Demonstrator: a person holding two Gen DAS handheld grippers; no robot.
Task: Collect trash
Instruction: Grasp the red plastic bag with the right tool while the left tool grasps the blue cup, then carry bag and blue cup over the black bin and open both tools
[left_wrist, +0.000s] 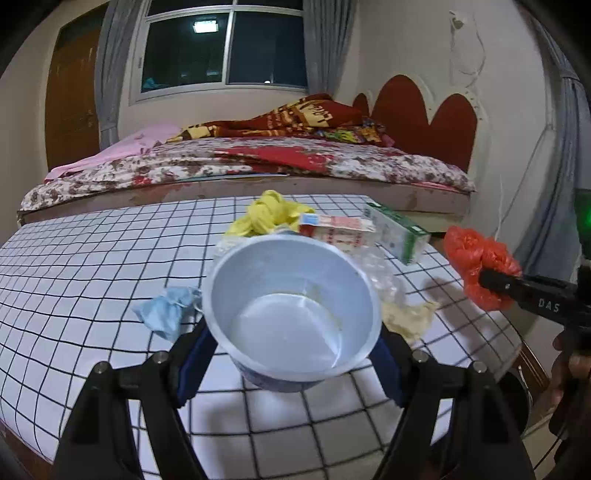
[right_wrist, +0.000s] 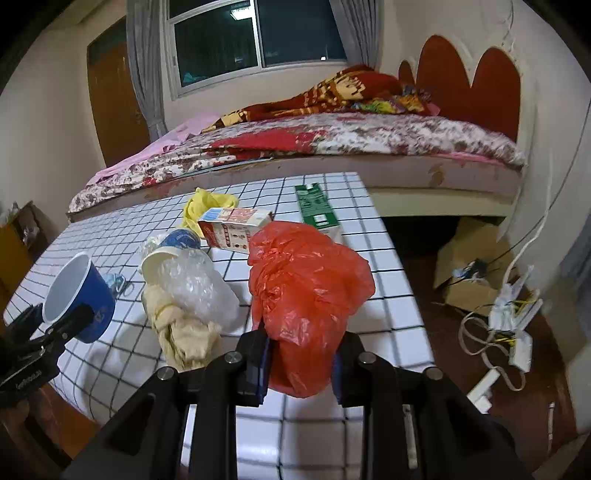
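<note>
My left gripper is shut on a blue paper cup with a white inside, held tilted just above the checked tablecloth. The same cup and left gripper show at the left of the right wrist view. My right gripper is shut on a crumpled red plastic bag, lifted over the table's right part. In the left wrist view, that red bag hangs from the right gripper near the table's right edge.
On the table lie a yellow crumpled bag, a red-and-white carton, a green carton, a second cup on its side, clear plastic, a cream wad and a blue wad. A bed stands behind; cardboard and cables litter the floor at right.
</note>
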